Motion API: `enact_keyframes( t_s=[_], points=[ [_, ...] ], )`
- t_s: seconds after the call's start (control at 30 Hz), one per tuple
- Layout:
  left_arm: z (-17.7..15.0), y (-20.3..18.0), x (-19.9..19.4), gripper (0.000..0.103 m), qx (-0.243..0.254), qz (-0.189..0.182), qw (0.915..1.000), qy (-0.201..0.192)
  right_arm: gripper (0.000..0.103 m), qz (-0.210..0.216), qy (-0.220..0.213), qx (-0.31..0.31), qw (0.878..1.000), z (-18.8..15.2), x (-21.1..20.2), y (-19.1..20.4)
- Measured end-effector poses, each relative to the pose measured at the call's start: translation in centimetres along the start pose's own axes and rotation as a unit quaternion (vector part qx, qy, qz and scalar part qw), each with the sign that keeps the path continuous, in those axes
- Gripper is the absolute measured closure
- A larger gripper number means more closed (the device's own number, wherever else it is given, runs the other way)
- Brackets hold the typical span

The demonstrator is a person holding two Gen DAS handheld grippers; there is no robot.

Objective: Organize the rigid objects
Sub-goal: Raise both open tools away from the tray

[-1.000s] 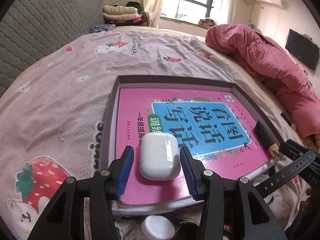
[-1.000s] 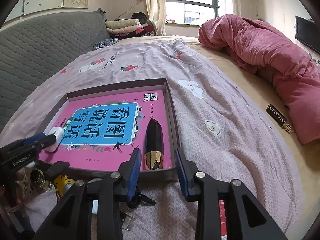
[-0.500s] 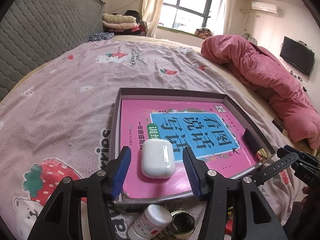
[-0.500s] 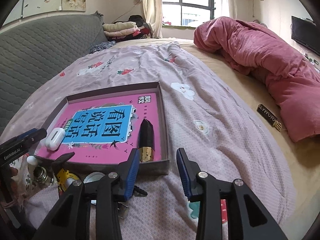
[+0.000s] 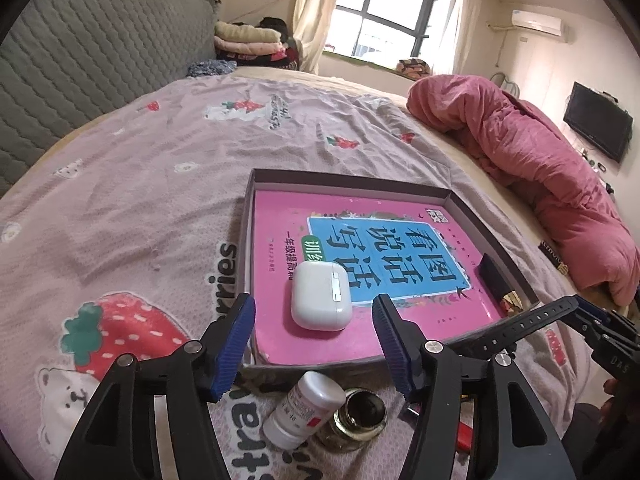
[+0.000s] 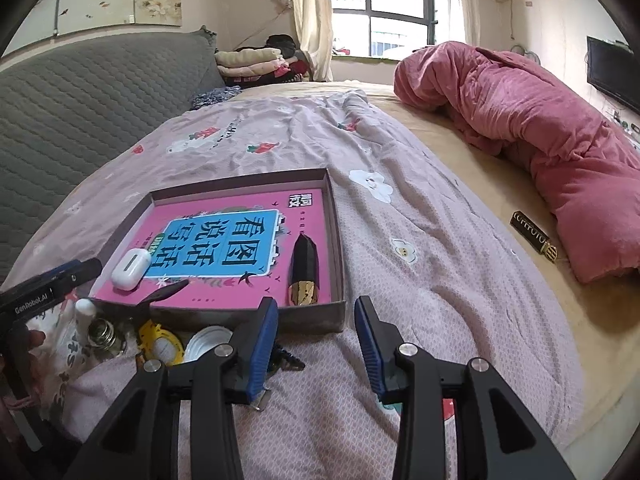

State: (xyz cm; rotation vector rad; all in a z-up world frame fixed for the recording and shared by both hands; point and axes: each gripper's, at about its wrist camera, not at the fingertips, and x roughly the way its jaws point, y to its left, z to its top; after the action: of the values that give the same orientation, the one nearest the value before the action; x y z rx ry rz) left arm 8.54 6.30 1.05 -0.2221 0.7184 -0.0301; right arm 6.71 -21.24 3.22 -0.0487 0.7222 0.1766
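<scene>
A white earbud case (image 5: 320, 296) lies on the pink book (image 5: 276, 264) inside the shallow grey tray (image 5: 352, 178). My left gripper (image 5: 313, 299) hovers over the tray's near edge, jaws opening. The case sits between its fingertips with a gap on each side. A black and gold faceted stick (image 6: 304, 264) lies at the book's right, against the tray wall (image 6: 337, 240). My right gripper (image 6: 315, 302) hangs before the tray's front wall, jaws opening, nothing between them. The case (image 6: 130, 268) also shows in the right wrist view.
Loose items lie on the bedspread before the tray: a white pill bottle (image 5: 304, 412), a glass jar (image 5: 360, 416), a yellow tape measure (image 6: 160, 340), a white lid (image 6: 208, 340), a black watch strap (image 5: 532, 324). A black-gold bar (image 6: 534, 234) rests beside the pink quilt (image 6: 520, 120).
Both grippers have drawn back and up from the tray. The left jaws have spread wider around the earbud case, which stays on the book. The right jaws have widened a little.
</scene>
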Motion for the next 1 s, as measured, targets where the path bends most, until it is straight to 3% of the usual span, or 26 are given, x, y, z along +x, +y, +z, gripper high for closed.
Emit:
enact_keyframes(
  t_s=[0.2, 0.5, 1.0],
  points=[
    [0.0, 0.0, -1.5, 0.04, 0.001, 0.008, 0.9999, -0.01, 0.063, 0.004, -0.008, 0.006, 1.0, 0.1, -0.9, -0.3],
    [0.2, 2.9, -4.5, 0.04, -0.038, 0.02, 0.9989, -0.019, 0.063, 0.016, -0.01, 0.012, 1.0, -0.4, -1.5, -0.4],
    [-1.0, 2.5, -7.1, 0.04, -0.02, 0.036, 0.9989, -0.023, 0.063, 0.043, -0.019, 0.003, 0.999, -0.6, -2.8, 1.1]
  ],
)
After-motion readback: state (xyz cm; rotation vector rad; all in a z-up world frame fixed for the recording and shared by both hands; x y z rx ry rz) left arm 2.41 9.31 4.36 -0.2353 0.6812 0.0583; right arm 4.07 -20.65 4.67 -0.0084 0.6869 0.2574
